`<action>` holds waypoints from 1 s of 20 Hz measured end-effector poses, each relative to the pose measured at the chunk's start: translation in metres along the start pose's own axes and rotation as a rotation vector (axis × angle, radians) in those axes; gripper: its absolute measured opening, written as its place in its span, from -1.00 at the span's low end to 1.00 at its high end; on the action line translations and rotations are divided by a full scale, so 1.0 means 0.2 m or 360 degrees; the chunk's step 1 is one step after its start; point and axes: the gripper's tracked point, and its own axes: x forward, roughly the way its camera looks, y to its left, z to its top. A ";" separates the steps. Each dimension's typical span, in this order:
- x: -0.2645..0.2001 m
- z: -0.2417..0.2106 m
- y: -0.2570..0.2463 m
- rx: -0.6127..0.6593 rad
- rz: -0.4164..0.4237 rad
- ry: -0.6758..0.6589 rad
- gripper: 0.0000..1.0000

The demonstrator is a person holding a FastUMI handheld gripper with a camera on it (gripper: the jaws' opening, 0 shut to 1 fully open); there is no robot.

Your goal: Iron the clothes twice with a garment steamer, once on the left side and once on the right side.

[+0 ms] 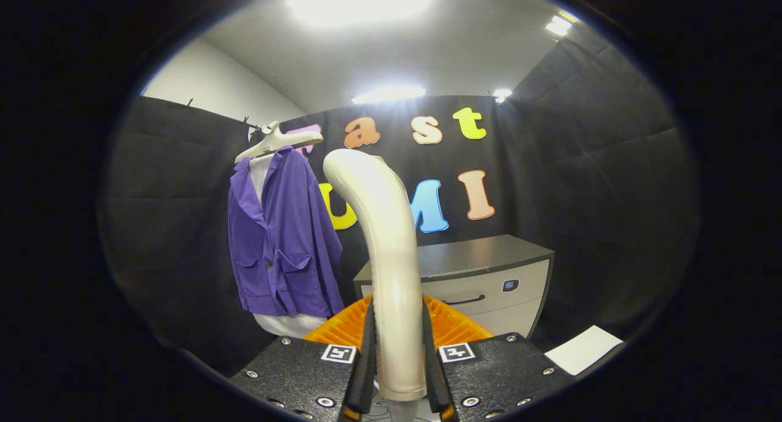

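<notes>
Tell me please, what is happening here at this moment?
A person's handheld claw is shut on the steamer, gripping its pale curved handle between both fingers and holding it upright. Beyond it and off to the left, a purple jacket hangs on a white hanger against the booth wall. A grey cabinet stands beyond the claw, to the right of the jacket. The steamer is apart from the jacket, so no pass is underway.

Grey-topped cabinet, white sheet on floor.
</notes>
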 end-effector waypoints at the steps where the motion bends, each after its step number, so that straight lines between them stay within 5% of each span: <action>1: 0.00 0.00 0.00 -0.0005 -0.0001 0.0001 -0.31; 20: 0.04 -0.07 0.00 0.0023 0.0001 0.0084 -0.31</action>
